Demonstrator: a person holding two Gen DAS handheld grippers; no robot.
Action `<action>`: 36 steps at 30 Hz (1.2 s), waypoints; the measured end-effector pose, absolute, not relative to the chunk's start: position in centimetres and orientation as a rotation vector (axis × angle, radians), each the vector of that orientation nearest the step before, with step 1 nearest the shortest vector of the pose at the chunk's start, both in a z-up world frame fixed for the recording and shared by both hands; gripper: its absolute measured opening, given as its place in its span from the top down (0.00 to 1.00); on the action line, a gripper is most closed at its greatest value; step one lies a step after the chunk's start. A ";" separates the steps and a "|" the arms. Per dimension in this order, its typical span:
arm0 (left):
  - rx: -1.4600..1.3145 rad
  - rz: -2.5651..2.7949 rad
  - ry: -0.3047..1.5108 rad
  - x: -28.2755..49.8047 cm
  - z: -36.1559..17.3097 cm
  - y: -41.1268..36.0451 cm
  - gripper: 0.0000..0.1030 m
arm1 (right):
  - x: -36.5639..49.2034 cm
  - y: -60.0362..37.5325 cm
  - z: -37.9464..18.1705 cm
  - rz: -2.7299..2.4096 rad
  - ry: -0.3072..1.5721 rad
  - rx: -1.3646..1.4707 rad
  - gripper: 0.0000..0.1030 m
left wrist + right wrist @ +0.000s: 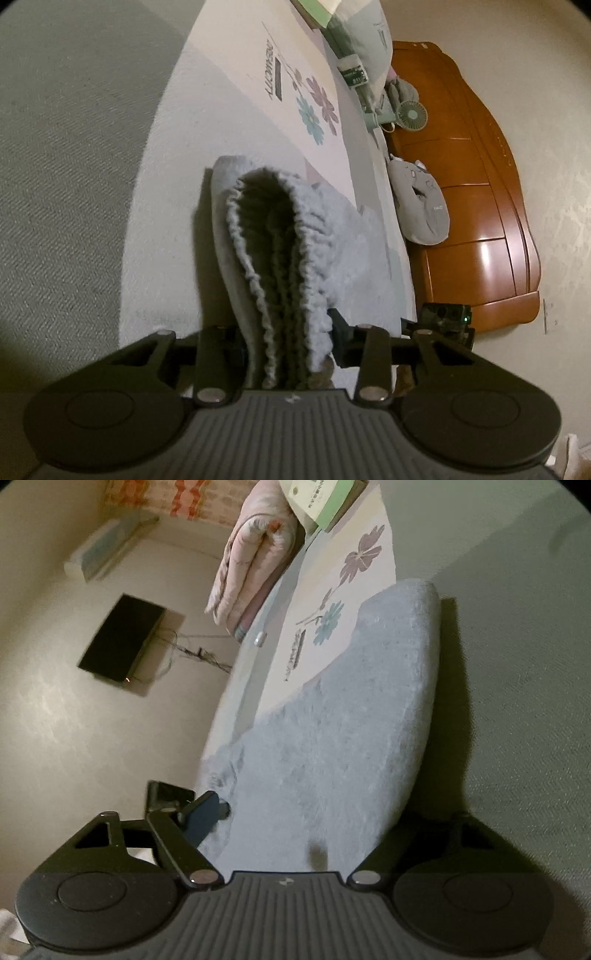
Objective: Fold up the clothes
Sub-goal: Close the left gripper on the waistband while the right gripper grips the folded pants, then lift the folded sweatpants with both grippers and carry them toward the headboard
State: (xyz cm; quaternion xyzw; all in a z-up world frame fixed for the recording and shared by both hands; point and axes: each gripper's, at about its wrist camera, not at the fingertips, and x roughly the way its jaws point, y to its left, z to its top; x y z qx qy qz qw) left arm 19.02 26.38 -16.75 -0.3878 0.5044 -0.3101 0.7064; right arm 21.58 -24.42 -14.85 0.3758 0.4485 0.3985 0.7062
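Observation:
A pale blue fluffy garment [332, 229] with a gathered elastic waistband lies on the bed sheet [240, 110], which has a flower print. In the left wrist view, the waistband edge runs straight into my left gripper [290, 339], and the fabric fills the gap between its jaws, which are shut on it. In the right wrist view, the garment [351, 720] spreads broad and smooth across my right gripper [332, 819]. Its left finger [207, 814] presses on the cloth's edge. The right finger is hidden in shadow under the cloth.
An orange wooden headboard [480, 184] stands beside the bed, with a grey pouch [421, 206], a small green fan [412, 114] and a pillow [369, 33] along it. A folded pink quilt [255, 554] sits at the bed's far end. A black screen [122, 642] hangs on the wall.

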 end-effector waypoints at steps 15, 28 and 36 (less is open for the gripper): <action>-0.647 -0.596 1.105 18.0 -12.2 23.8 0.69 | 19.7 -24.3 -13.9 0.724 0.984 0.658 0.89; -0.338 -0.660 1.072 19.7 -2.6 14.7 0.70 | 17.0 -26.5 -8.2 0.772 0.795 0.539 0.89; -0.155 -0.758 1.108 24.1 0.1 2.6 0.70 | 13.9 -34.7 -6.4 0.612 0.659 0.520 0.89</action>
